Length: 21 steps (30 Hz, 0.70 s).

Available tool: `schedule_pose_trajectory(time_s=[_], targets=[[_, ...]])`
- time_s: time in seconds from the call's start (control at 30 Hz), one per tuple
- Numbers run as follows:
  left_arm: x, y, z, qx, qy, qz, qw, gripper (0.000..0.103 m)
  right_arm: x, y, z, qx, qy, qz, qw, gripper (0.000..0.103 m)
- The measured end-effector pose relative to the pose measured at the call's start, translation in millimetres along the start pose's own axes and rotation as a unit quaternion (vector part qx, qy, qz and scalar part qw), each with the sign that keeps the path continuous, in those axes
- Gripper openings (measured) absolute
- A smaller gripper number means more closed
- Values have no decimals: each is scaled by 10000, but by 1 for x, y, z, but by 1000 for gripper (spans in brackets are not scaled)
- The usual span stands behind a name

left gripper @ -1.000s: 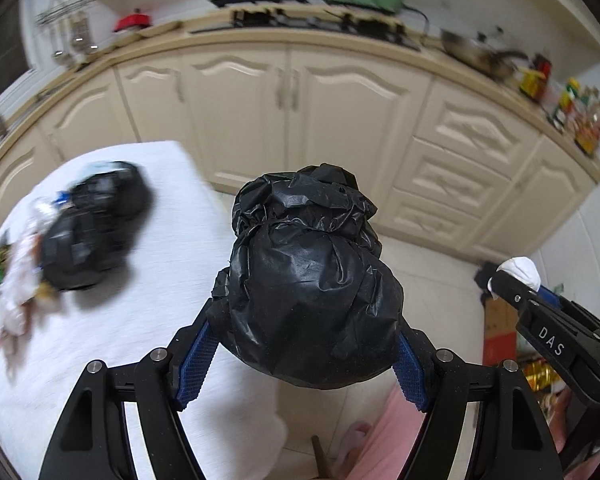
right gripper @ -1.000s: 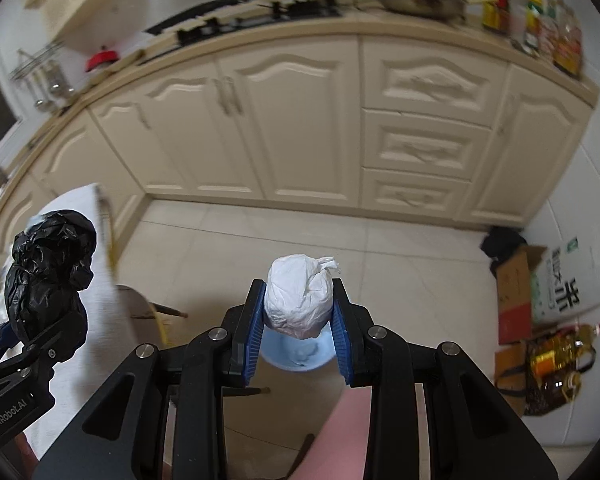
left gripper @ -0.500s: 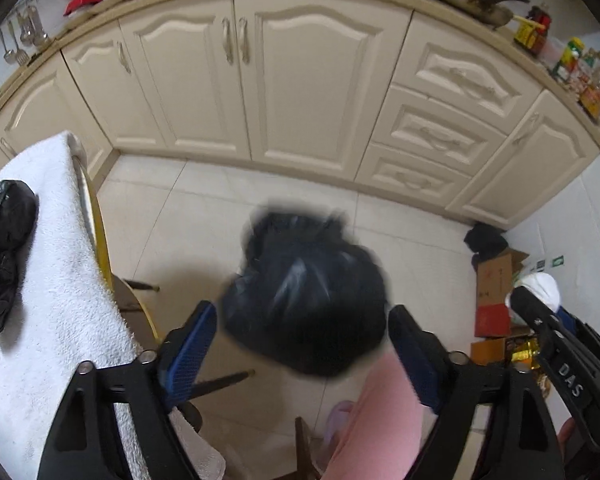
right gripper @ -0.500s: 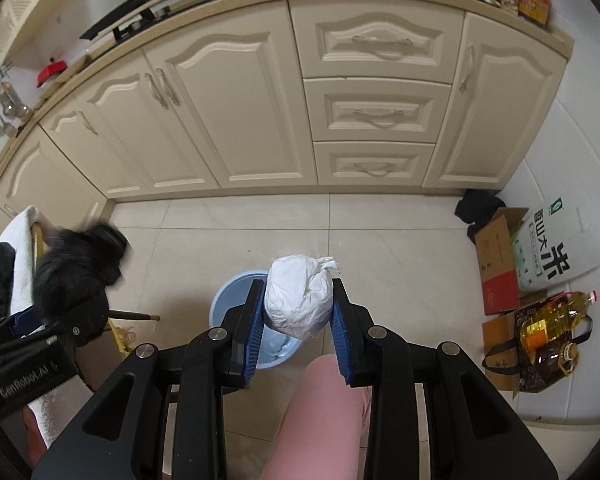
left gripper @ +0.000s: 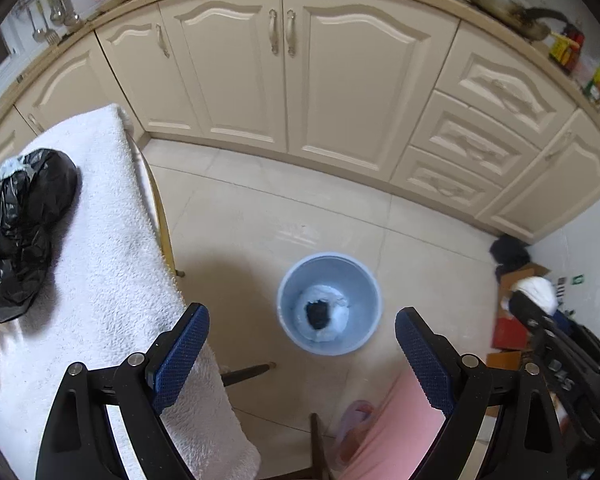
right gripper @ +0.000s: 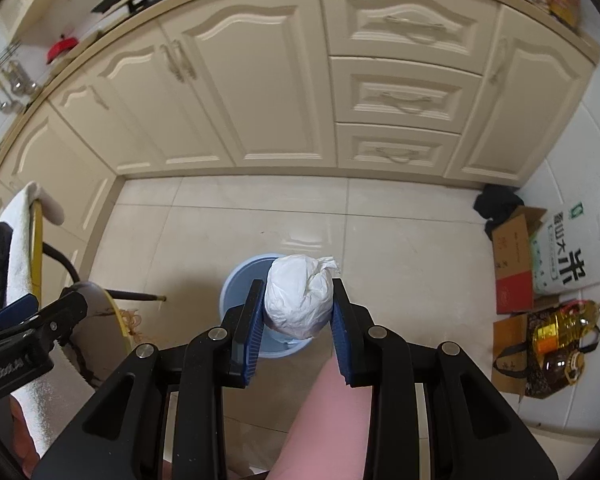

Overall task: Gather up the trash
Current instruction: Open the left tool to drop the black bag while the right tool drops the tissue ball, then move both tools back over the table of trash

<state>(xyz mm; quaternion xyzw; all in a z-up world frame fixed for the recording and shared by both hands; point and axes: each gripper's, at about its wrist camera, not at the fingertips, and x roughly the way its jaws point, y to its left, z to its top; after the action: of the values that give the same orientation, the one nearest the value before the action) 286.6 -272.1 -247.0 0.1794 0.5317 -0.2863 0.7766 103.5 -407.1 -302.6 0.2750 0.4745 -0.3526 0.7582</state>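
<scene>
A: What colours are at the left claw (left gripper: pixel 302 330)?

B: Its frame is black, its fingertips (left gripper: pixel 182 350) blue with a fine grid pattern. Ahead of it the bin (left gripper: pixel 364 292) is light blue, with white and a black bag (left gripper: pixel 318 314) inside.

A: And to its left?

B: A white fluffy towel (left gripper: pixel 112 264) on the table, with glossy black bags (left gripper: pixel 24 228) on it.

A: The right claw (right gripper: pixel 298 316)?

B: Black with blue fingertips also; between them a white bag (right gripper: pixel 298 298). Beyond it, cream cabinets (right gripper: pixel 260 92) and a pale beige tiled floor (right gripper: pixel 400 248).

Tiled floor (left gripper: pixel 236 236) carries 1 blue bin (left gripper: pixel 364 300); toweled table (left gripper: pixel 112 280), black bags (left gripper: pixel 24 224).
</scene>
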Motion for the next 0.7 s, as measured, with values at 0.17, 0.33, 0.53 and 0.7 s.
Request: schedule_pose_trajectory(time_s=[0.17, 0.33, 0.53, 0.7], targets=[[-19, 19, -8, -62, -38, -160, 9998, 92, 1, 27, 6, -258, -50, 118, 9996, 31], [-42, 39, -15, -86, -198, -195, 9996, 92, 1, 49, 11, -413, -83, 251, 9988, 33], [-57, 56, -24, -325, -359, 19, 9988, 92, -3, 61, 13, -514, -221, 143, 9983, 73], [-63, 61, -31, -438, -341, 57, 9984, 92, -7, 63, 11, -519, -257, 104, 9983, 81]])
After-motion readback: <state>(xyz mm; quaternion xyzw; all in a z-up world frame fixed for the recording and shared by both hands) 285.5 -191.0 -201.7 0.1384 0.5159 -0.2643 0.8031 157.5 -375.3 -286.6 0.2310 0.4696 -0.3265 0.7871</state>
